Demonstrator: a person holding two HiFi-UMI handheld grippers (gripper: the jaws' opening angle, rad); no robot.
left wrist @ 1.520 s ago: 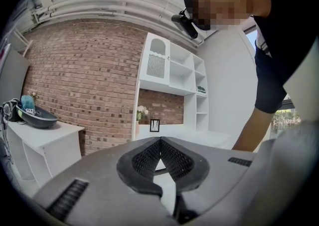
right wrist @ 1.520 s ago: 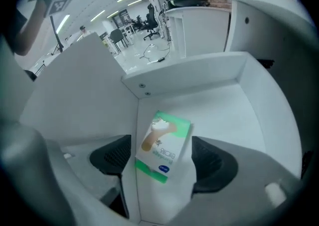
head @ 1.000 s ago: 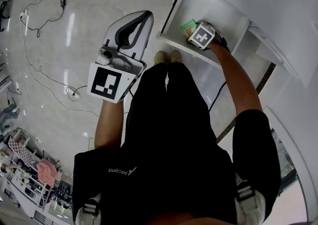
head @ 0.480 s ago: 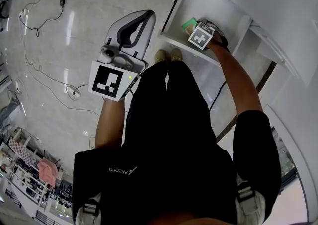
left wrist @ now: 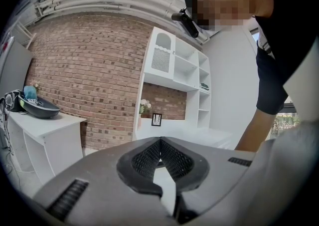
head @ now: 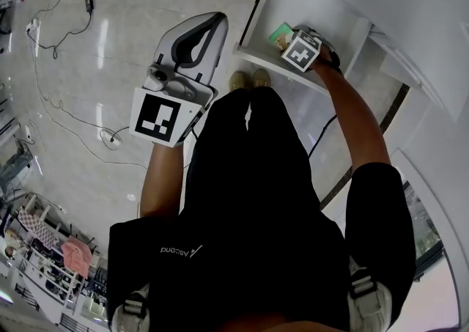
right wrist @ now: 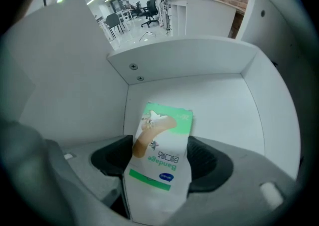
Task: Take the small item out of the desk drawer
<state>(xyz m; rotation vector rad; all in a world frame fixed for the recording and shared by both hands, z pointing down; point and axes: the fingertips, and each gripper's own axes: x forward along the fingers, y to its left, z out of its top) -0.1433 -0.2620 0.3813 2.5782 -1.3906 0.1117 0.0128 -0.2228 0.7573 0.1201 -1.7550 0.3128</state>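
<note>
- Green-and-white bandage box stands in the white drawer, far right.
- Right gripper view only: right gripper pads pinch the box on both sides. In the head view the marker cube hides this.
- Left gripper: pads pressed together, empty.
- Versus a second ago: right jaws have just been closing onto the box, and both hands are in the same spot.
</note>
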